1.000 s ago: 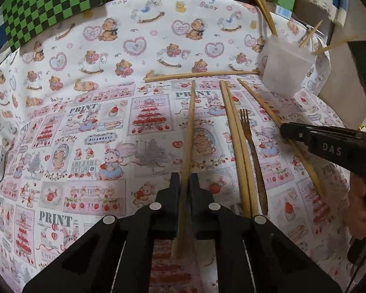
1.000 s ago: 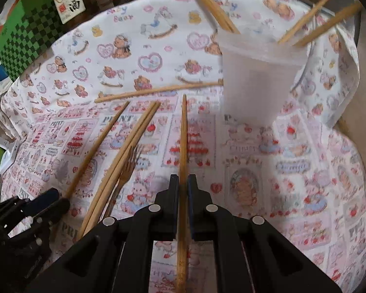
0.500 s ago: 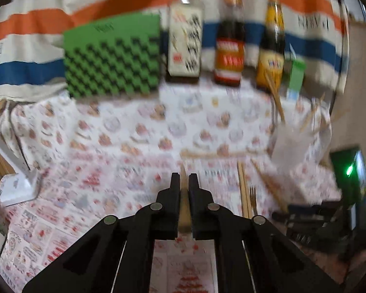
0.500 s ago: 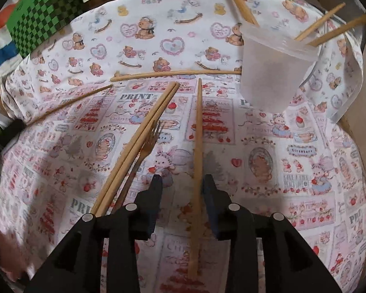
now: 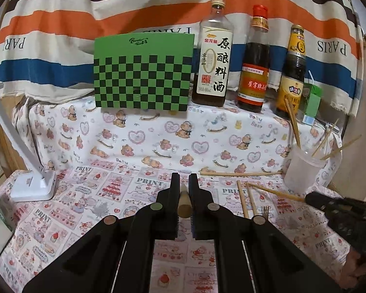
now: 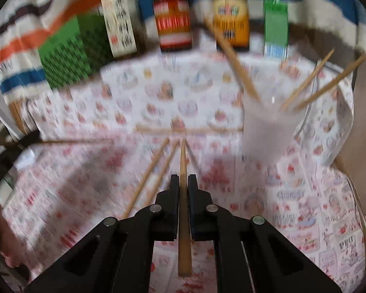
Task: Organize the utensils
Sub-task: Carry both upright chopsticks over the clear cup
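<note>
Both grippers have lifted: left gripper (image 5: 183, 183) clamps a chopstick (image 5: 183, 202), right gripper (image 6: 183, 183) closing on another chopstick (image 6: 183, 207); carry each level, tip-first into the cup (image 5: 302, 171)

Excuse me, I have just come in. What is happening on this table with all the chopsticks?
A person is tidying utensils with a hand-held gripper in each hand. The left gripper is shut on one chopstick. The right gripper is closing on another chopstick that lies between its jaws. The plastic cup at the right already holds several chopsticks. More chopsticks and a fork lie on the patterned cloth.
</note>
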Motion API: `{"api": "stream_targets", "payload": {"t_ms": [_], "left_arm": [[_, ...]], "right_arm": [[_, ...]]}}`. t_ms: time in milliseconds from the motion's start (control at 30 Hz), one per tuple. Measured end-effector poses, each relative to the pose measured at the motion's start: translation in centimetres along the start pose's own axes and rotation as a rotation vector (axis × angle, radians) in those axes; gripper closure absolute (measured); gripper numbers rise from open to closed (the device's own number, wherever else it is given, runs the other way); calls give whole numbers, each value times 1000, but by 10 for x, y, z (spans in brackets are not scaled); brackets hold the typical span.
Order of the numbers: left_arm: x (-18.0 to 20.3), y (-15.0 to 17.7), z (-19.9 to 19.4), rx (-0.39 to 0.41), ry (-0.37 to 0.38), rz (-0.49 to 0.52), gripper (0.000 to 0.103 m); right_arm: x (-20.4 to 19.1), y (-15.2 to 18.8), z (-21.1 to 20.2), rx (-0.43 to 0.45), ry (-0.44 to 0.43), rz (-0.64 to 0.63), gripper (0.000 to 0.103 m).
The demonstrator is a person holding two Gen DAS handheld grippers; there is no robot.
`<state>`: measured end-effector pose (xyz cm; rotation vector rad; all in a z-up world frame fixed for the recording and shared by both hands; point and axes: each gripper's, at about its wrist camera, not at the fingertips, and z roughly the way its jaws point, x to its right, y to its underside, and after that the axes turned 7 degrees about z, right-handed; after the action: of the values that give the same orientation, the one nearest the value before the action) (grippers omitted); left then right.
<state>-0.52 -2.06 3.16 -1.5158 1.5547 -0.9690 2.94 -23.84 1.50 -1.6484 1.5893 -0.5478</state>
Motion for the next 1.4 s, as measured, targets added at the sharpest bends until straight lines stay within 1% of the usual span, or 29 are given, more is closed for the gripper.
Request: {"api": "stream_targets", "payload": {"t_ms": [67,100,167,200,300,400,467,633,700,833,933,1033,1067,1167,1233,1333,1400], "left_arm": [[-1,0,-3,14,6,-6,97],[-1,0,-4,26,13,-8,97],[-1,-2,-9,51,32,-7,97],[-1,-3,-11,63,42,-6,97],[-3,-6,-20,110,67,-14,97],[-6,-9,-26,152,94,-16,97],[-7,-10,-29,167,111,-22,97],[-12,-12,-33,186,156,-48,97],[-13,-13,-37,203,165,-48,97],[-11,-13,-41,213,185,-44,97],[-8,-14,-43,221,198,-33,97],[-5,-18,-42,183,218,-51,97],[-3,-21,-42,184,218,-56,97],[9,-38,-45,189,219,-37,97],[16,-52,-50,197,246,-36,97],[29,-71,-60,228,267,-23,97],[39,-81,-67,258,275,-15,97]], "right_arm": [[-4,-4,-9,46,-27,-16,95],[-5,-5,-15,90,-30,-21,95],[-8,-6,-24,142,-36,-32,95],[-9,-6,-31,190,-38,-30,95],[-6,-8,-47,272,-44,-18,95],[-1,-11,-60,311,-80,10,95],[4,-12,-66,345,-80,37,95],[15,-14,-77,402,-111,84,95],[20,-16,-81,421,-107,105,95],[30,-19,-83,439,-78,139,95],[41,-22,-86,458,-85,168,95],[52,-24,-93,494,-96,203,95],[58,-25,-96,511,-102,219,95],[75,-29,-102,543,-129,279,95],[88,-31,-106,556,-143,331,96],[103,-34,-114,574,-175,390,95],[109,-35,-119,598,-166,405,95]]}}
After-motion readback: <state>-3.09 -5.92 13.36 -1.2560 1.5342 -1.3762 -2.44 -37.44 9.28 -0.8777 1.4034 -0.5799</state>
